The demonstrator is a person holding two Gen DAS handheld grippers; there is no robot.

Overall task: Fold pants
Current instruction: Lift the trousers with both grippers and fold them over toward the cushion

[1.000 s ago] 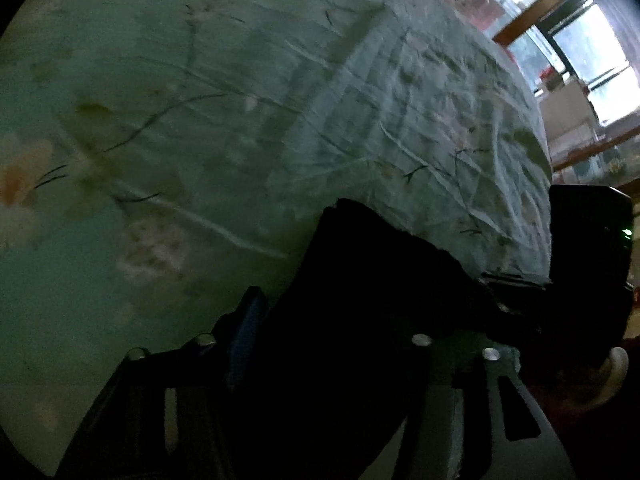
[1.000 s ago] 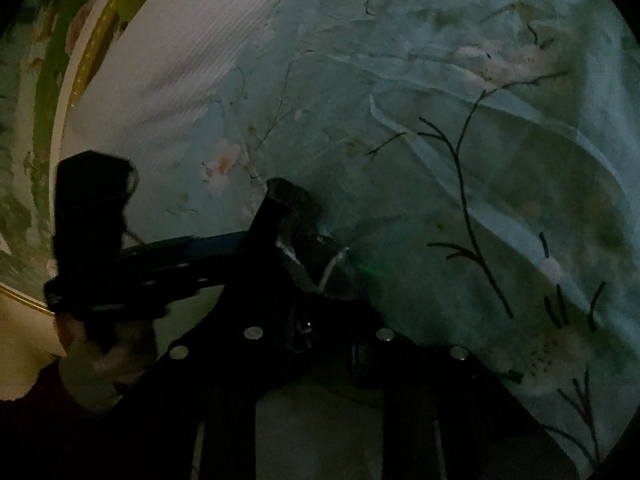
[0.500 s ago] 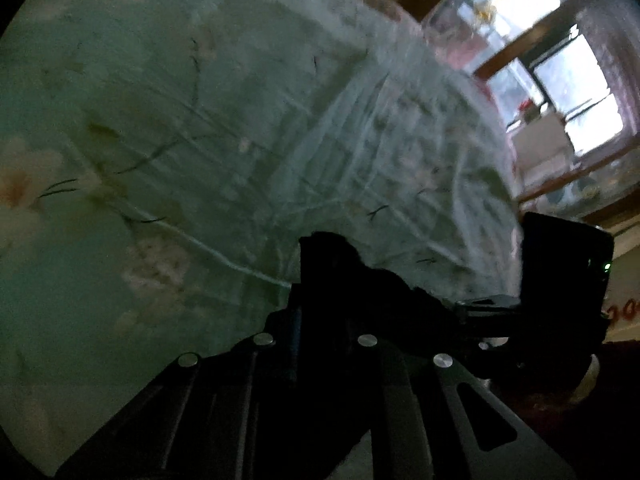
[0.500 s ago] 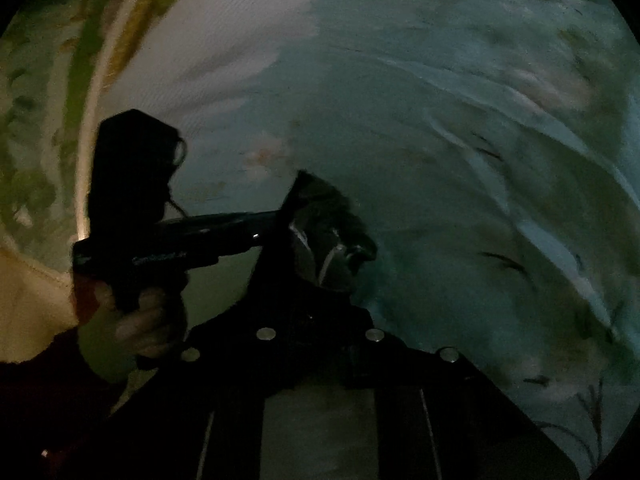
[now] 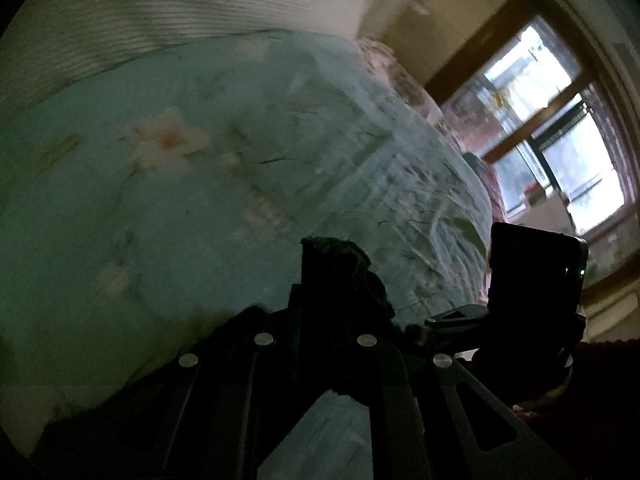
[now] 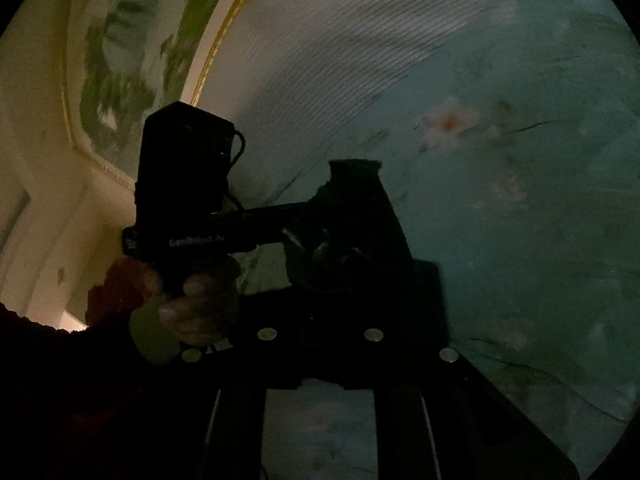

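My left gripper (image 5: 334,264) has its fingers pinched narrow on a dark edge of the pants (image 5: 366,284), which stand up between them above the pale green flowered bed (image 5: 168,208), with the window (image 5: 560,128) off to the right. My right gripper (image 6: 354,184) is likewise clamped on a bunch of the same dark cloth, just beside the left one, whose handle my left hand (image 6: 188,308) grips. Behind the bed are a ribbed white headboard (image 6: 320,60) and a gold-framed painting (image 6: 132,48).
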